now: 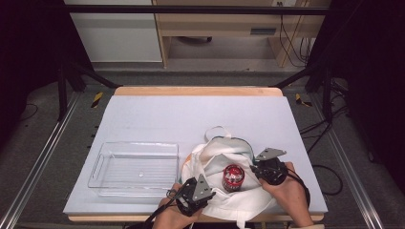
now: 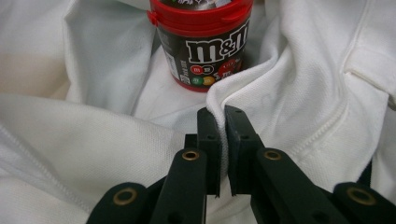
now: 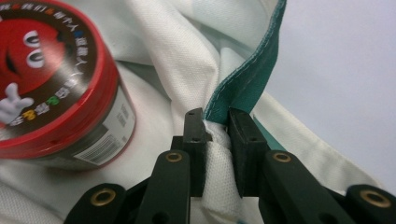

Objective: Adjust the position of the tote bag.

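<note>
High view: candy tub (image 1: pixel 233 177) upright in white bag (image 1: pixel 215 162), both tools (image 1: pixel 202 191) (image 1: pixel 258 168) pinching its cloth

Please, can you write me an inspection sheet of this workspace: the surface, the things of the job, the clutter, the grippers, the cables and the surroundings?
Surface: pale grey mat on a wood-edged table.
Job's things: white cloth bag with green trim, mouth open; red-lidded candy jar stands inside it.
Clutter: clear plastic tray, empty, left of the bag.
Grippers: left gripper is shut on a fold of the bag's near edge; right gripper is shut on the bag's rim at the green trim.
Cables: black cable trails from the right gripper; more lie on the floor at right.
Surroundings: black frame, wooden desk behind.
</note>
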A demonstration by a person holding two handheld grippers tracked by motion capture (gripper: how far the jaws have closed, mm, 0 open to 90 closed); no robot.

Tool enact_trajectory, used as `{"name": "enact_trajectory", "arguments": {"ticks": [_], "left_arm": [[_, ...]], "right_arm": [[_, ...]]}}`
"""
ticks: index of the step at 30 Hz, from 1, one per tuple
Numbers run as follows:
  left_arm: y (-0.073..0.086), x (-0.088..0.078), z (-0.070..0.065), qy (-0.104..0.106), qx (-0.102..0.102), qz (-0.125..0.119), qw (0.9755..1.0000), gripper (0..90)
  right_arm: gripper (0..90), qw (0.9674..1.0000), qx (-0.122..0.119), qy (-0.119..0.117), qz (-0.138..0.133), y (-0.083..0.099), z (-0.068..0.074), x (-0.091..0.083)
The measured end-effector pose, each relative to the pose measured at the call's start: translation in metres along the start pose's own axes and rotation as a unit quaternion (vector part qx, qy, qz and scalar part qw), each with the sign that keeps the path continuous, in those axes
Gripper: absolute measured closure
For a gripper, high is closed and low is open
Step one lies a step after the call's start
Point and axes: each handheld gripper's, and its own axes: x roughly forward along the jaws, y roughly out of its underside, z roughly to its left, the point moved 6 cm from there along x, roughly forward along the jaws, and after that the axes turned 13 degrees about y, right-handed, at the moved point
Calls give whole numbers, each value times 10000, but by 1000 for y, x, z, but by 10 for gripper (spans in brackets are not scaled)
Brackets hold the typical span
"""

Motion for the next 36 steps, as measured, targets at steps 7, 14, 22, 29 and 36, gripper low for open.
{"name": "enact_trajectory", "arguments": {"ticks": [7, 14, 22, 29, 36], "left_arm": [[7, -5, -4, -21, 38, 74, 10000, 864], [10, -6, -8, -3, 117, 149, 9998, 865], [10, -8, -9, 11, 112, 128, 9999, 858], [0, -22, -12, 9, 41, -167, 9999, 696], [-20, -54, -6, -307, 78, -450, 9985, 556]], "right_arm": [[792, 9990, 422, 123, -85, -1, -14, 2], [794, 9979, 622, 184, -89, 0, -21, 7], [752, 9985, 474, 227, -142, 0, -19, 6], [425, 9972, 546, 122, -498, -3, -19, -21], [355, 9954, 472, 144, -816, -3, -12, -55]]}}
